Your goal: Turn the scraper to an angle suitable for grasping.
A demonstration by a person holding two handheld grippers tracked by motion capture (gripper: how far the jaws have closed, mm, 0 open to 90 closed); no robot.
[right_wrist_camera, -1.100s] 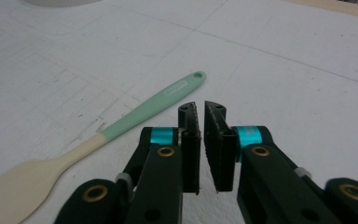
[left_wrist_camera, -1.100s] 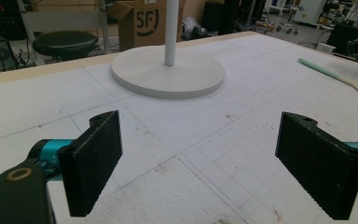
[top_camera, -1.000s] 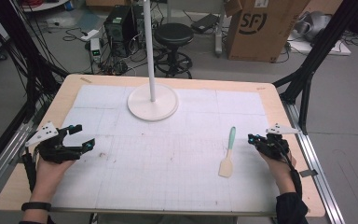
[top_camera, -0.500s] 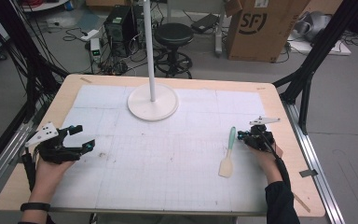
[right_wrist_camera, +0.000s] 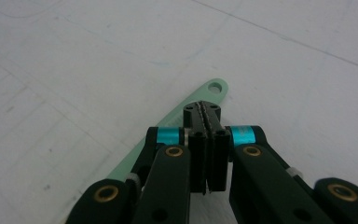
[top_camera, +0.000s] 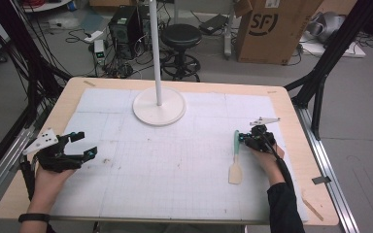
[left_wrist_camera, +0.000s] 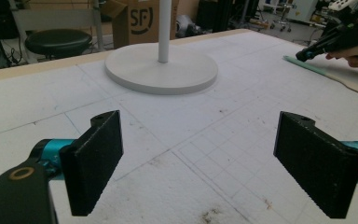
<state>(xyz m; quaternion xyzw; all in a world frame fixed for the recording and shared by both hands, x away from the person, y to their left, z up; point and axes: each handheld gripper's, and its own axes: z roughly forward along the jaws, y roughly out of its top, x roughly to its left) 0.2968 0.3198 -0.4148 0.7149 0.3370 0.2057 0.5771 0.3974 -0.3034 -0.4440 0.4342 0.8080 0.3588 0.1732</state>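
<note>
A spatula (top_camera: 235,160) with a mint-green handle and a pale blade lies flat on the white mat at the right. My right gripper (top_camera: 243,138) is shut, its tips just over the upper part of the handle. In the right gripper view the pads (right_wrist_camera: 200,135) press together with nothing between them, and the handle's holed end (right_wrist_camera: 200,96) lies just beneath and beyond them. My left gripper (top_camera: 87,144) rests at the left of the mat, jaws wide open and empty (left_wrist_camera: 205,161). The left gripper view has the right gripper (left_wrist_camera: 304,55) far off by the green handle (left_wrist_camera: 307,64).
A white round lamp base (top_camera: 159,108) with an upright pole stands at the back middle of the mat (left_wrist_camera: 161,70). The gridded white mat (top_camera: 165,170) covers most of the wooden table. A stool and a cardboard box stand beyond the far edge.
My right gripper has slid leftward from the table's right edge to the spatula's handle, still shut. The left gripper and the spatula have stayed put.
</note>
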